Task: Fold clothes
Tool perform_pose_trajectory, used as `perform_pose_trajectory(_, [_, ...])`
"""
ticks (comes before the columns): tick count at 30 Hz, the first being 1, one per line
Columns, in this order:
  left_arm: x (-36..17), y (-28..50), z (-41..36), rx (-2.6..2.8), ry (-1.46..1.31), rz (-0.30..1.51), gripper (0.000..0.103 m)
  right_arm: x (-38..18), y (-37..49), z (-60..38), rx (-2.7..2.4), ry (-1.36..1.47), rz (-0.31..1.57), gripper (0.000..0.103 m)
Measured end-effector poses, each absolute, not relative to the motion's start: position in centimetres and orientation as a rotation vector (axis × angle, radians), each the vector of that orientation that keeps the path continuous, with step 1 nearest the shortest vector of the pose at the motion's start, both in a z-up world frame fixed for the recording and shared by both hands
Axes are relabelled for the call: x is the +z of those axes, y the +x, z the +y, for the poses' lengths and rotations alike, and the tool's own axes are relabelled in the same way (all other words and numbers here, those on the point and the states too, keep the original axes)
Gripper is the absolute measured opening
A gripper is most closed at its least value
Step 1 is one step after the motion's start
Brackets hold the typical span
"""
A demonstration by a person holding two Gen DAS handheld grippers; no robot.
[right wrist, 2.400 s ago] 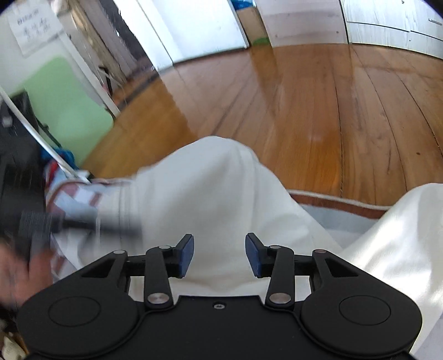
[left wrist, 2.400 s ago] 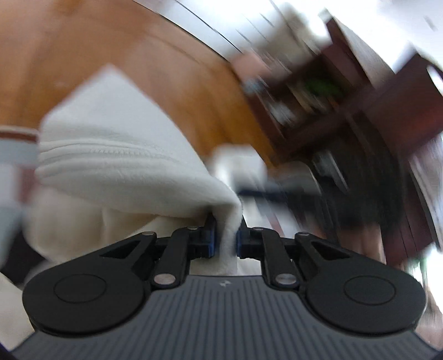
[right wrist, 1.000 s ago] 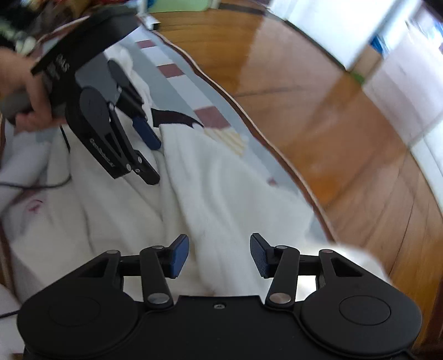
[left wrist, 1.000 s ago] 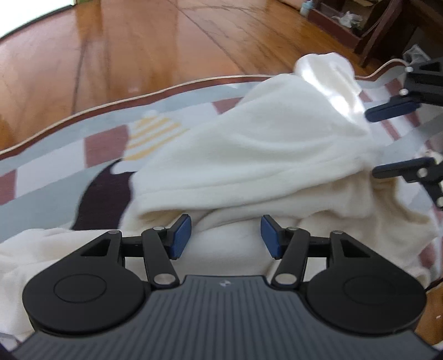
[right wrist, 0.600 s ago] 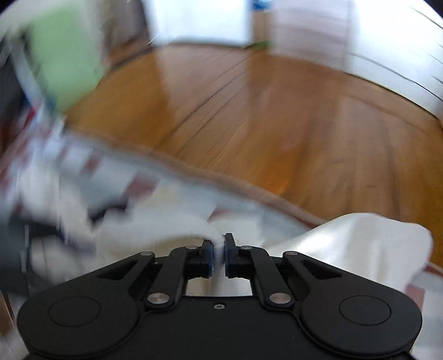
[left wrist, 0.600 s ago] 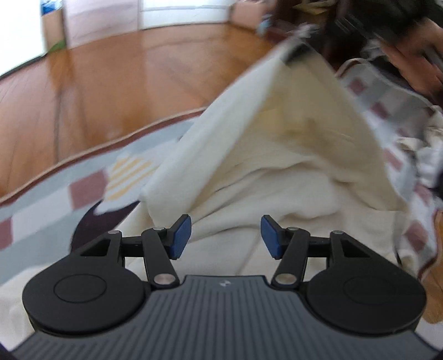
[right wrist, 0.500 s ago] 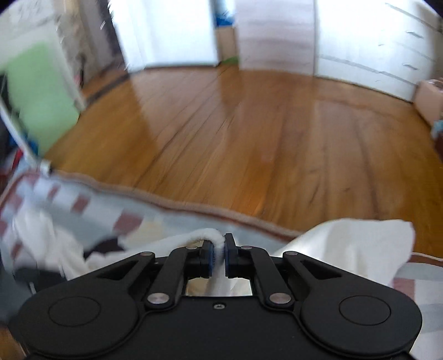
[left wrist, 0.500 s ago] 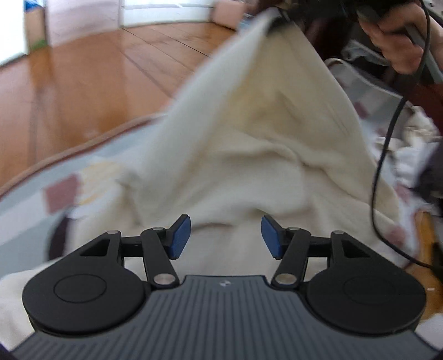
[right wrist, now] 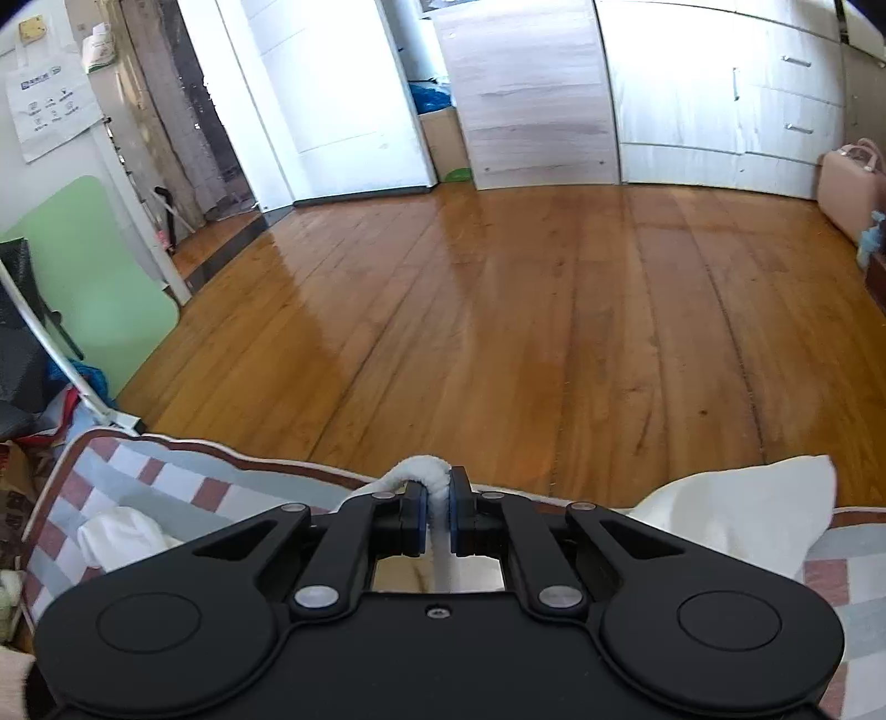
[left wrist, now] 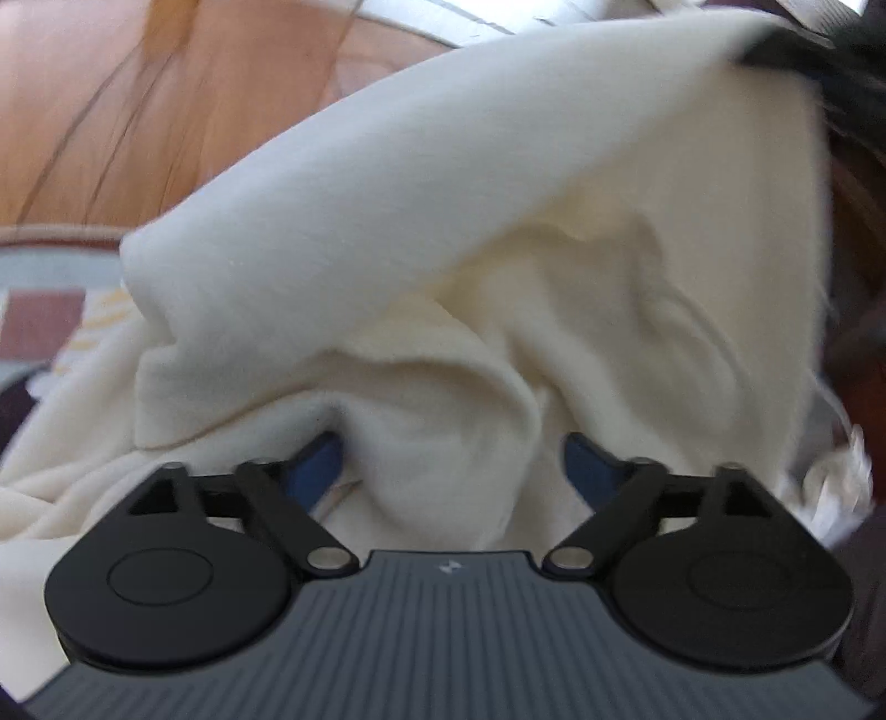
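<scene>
A cream fleece garment (left wrist: 470, 232) fills the left wrist view, stretched up toward the top right, where the dark right gripper (left wrist: 786, 47) holds its raised edge. My left gripper (left wrist: 451, 462) is low against the bunched cloth. Its jaws are opening wide, with a fold of fleece lying between the blue pads (left wrist: 313, 465) and not pinched. In the right wrist view my right gripper (right wrist: 437, 512) is shut on a rolled white edge of the garment (right wrist: 426, 471). Another part of the garment (right wrist: 742, 515) rises at the lower right.
A checked rug (right wrist: 183, 482) with red and grey squares lies under the clothes, its curved border meeting a glossy wooden floor (right wrist: 526, 332). White cabinets (right wrist: 720, 94) stand at the back. A green board (right wrist: 94, 282) and clutter are on the left, a pink case (right wrist: 847, 188) on the right.
The left gripper has moved in close to the cloth and its jaws have spread wider. The right gripper stays shut on the garment's edge, and its view has steadied.
</scene>
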State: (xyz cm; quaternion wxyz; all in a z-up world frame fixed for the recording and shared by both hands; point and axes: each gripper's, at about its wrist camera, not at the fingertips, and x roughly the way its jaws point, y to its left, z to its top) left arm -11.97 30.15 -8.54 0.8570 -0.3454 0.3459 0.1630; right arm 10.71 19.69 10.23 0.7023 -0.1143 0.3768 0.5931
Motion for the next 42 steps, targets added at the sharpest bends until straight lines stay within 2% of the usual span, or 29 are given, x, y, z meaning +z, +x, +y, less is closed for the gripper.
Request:
perform_pose_trajectory(1, [-9.0, -12.1, 30.8, 0.362, -0.713, 0.739, 0.070, 10.2, 10.6, 19.6, 1.330, -0.250, 0.843, 0.008])
perform_pose_trajectory(2, [-9.2, -12.7, 31.4, 0.384, -0.713, 0.748, 0.031, 10.2, 10.3, 19.5, 1.341, -0.246, 0.844, 0.008])
perform_pose_trajectory(3, [-9.4, -13.4, 32.1, 0.406, -0.715, 0.758, 0.014, 10.2, 10.1, 19.5, 1.346, -0.254, 0.839, 0.008])
perform_pose_trajectory(4, [-9.6, -14.0, 32.8, 0.427, -0.717, 0.767, 0.012, 10.0, 9.9, 19.5, 1.340, -0.269, 0.827, 0.008])
perform_pose_trajectory(8, [-6.9, -17.9, 33.8, 0.512, -0.553, 0.729, 0.011, 9.6, 10.5, 19.2, 1.293, -0.282, 0.791, 0.008])
perform_pose_trajectory(13, [-0.1, -22.8, 33.7, 0.638, -0.203, 0.683, 0.010, 10.2, 12.1, 17.7, 1.156, -0.246, 0.669, 0.007])
perform_pose_trajectory(18, [8.0, -30.2, 36.7, 0.841, -0.188, 0.463, 0.010, 11.5, 14.2, 15.8, 1.065, -0.214, 0.572, 0.007])
perform_pose_trajectory(21, [9.9, -34.3, 37.3, 0.852, -0.210, 0.378, 0.011, 10.9, 15.7, 14.9, 1.044, -0.255, 0.569, 0.007])
perform_pose_trajectory(25, [7.4, -35.7, 35.1, 0.782, -0.151, 0.552, 0.011, 6.2, 16.2, 15.7, 1.080, -0.406, 0.726, 0.007])
perform_pose_trajectory(28, [4.9, -35.7, 34.3, 0.739, -0.177, 0.625, 0.011, 2.4, 15.4, 16.7, 1.068, -0.486, 0.805, 0.007])
perform_pose_trajectory(32, [4.8, -36.5, 33.1, 0.712, -0.144, 0.671, 0.011, 0.7, 14.2, 17.2, 1.101, -0.514, 0.857, 0.007])
perform_pose_trajectory(36, [6.7, -38.4, 31.2, 0.640, -0.041, 0.738, 0.011, 2.8, 12.1, 15.1, 1.144, -0.714, 0.834, 0.007])
perform_pose_trajectory(40, [6.9, -39.4, 30.7, 0.604, -0.092, 0.745, 0.011, 9.5, 12.1, 9.5, 1.165, -0.572, 0.899, 0.007])
perform_pose_trajectory(42, [5.3, -38.8, 30.9, 0.589, -0.138, 0.785, 0.011, 10.8, 12.4, 7.7, 1.185, -0.499, 0.961, 0.007])
